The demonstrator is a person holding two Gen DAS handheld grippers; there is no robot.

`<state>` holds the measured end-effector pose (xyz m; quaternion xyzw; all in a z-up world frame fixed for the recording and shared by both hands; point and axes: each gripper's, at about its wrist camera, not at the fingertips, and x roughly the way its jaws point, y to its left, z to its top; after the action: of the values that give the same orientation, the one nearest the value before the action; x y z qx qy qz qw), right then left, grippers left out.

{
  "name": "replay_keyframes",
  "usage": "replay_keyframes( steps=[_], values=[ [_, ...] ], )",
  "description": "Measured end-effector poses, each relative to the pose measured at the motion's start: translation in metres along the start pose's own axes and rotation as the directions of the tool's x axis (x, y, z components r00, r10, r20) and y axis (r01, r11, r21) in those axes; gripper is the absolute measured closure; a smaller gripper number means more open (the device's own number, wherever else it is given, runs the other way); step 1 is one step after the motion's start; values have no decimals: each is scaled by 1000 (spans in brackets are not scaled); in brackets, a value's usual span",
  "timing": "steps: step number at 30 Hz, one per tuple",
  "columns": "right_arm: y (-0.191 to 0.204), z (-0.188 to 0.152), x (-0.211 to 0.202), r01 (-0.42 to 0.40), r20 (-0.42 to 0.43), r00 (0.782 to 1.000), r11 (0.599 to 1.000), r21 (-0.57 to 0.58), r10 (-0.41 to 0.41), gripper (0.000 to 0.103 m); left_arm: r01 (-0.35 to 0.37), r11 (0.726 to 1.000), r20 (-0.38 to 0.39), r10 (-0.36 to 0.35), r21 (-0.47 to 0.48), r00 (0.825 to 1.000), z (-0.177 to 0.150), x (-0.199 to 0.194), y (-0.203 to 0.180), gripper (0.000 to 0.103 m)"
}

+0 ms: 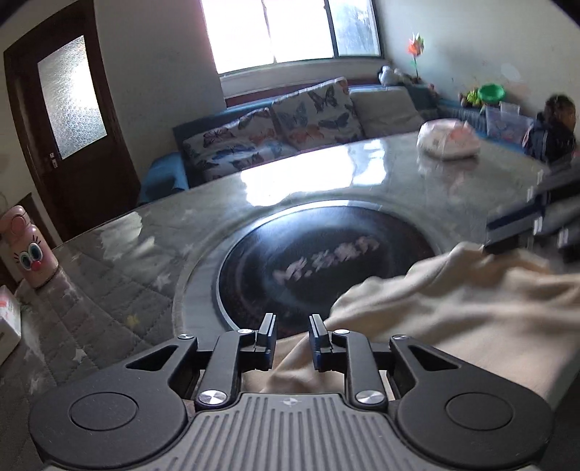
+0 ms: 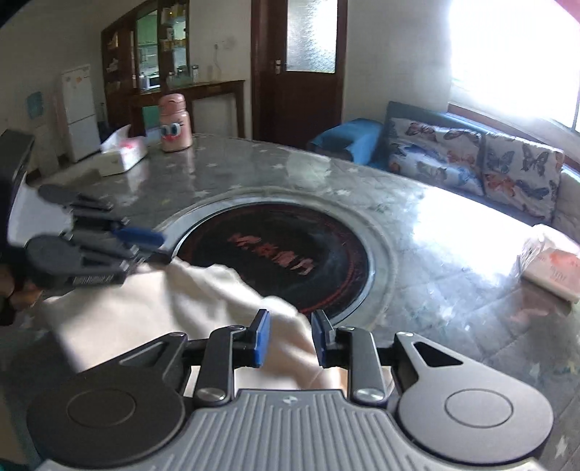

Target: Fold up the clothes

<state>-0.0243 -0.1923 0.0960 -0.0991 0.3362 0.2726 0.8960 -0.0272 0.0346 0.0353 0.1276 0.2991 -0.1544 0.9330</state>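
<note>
left gripper [image 1: 292, 335]: jaws slightly apart, pads clear of the cream garment [image 1: 453, 308] bunched beneath them, nothing gripped. right gripper [image 2: 290, 335]: jaws likewise a little apart, cloth between, not pinched. garment lies on the near edge of the glossy grey table [image 1: 145, 239], partly over the round black hob [image 1: 308, 268]. further: pink cartoon flask [image 2: 174, 123], tissue box [image 2: 121, 154], tied bag [image 1: 447, 139]. beyond: butterfly-cushioned sofa [image 1: 290, 123], dark door [image 1: 69, 108], bright window [image 1: 282, 29].

**Blurred and cut off around the cooktop**

The lettering on the round black cooktop [image 1: 322, 259] is smeared, unreadable. The cream garment [image 1: 453, 311] beside it runs off the frame's right edge. Beyond it, the white bag [image 1: 447, 139] is blurred.
</note>
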Motion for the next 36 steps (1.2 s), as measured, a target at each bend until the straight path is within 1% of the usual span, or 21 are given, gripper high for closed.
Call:
replay_keyframes(
  steps=[2,4,7,8,12,14,18,23,26,27,28,29,31,32,34,35,36],
  values=[
    [1,-5,2,-4,-18,1000,1000,-4,4,83,44,999,13,-44,-23,999,4,-6,-6,81],
    [-3,-10,8,0,-35,999,1000,19,1,84,88,995,19,-87,-39,996,7,-9,-13,81],
    [-9,-14,18,27,-45,999,998,58,-24,86,133,991,3,-132,-31,991,6,-5,-28,81],
    [-13,-15,19,26,-41,999,997,74,-23,87,138,990,-8,-138,-30,990,4,-2,-31,81],
    [-23,-13,5,34,-5,999,993,113,-34,86,124,991,-58,-126,-50,990,-5,15,-35,81],
    [-26,-15,-2,38,-2,999,992,119,-38,86,125,990,-59,-129,-71,990,-8,18,-32,81],
    [-30,-27,-14,42,-41,998,992,115,-37,86,125,989,-55,-130,-77,990,-9,19,-31,81],
    [-30,-41,-12,40,-62,998,991,131,-32,86,119,989,-54,-124,-84,991,-10,19,-32,81],
    [-26,-43,-9,44,-55,998,991,128,-37,87,116,990,-55,-121,-82,991,-10,19,-32,81],
    [-23,-43,-8,55,-51,997,992,114,-49,95,115,990,-54,-120,-81,991,-10,19,-32,81],
    [-20,-42,-8,69,-46,997,993,97,-65,97,114,990,-54,-119,-81,991,-10,19,-32,81],
    [-17,-42,-10,90,-42,995,993,75,-87,98,113,990,-54,-118,-80,992,-10,19,-32,80],
    [-9,-39,-15,156,-25,987,988,11,-156,99,112,991,-53,-116,-78,992,-11,19,-32,80],
    [-8,-38,-16,173,-21,985,985,-3,-173,99,111,991,-52,-115,-77,992,-11,19,-32,80],
    [-12,-39,-12,167,-38,985,986,16,-167,99,109,991,-51,-113,-76,992,-11,19,-32,80],
    [-14,-42,-8,153,-52,987,988,24,-152,98,108,991,-51,-112,-77,992,-11,19,-32,80],
    [-18,-43,-8,140,-48,989,989,43,-138,97,108,991,-51,-112,-78,992,-11,19,-32,80]
  ],
)
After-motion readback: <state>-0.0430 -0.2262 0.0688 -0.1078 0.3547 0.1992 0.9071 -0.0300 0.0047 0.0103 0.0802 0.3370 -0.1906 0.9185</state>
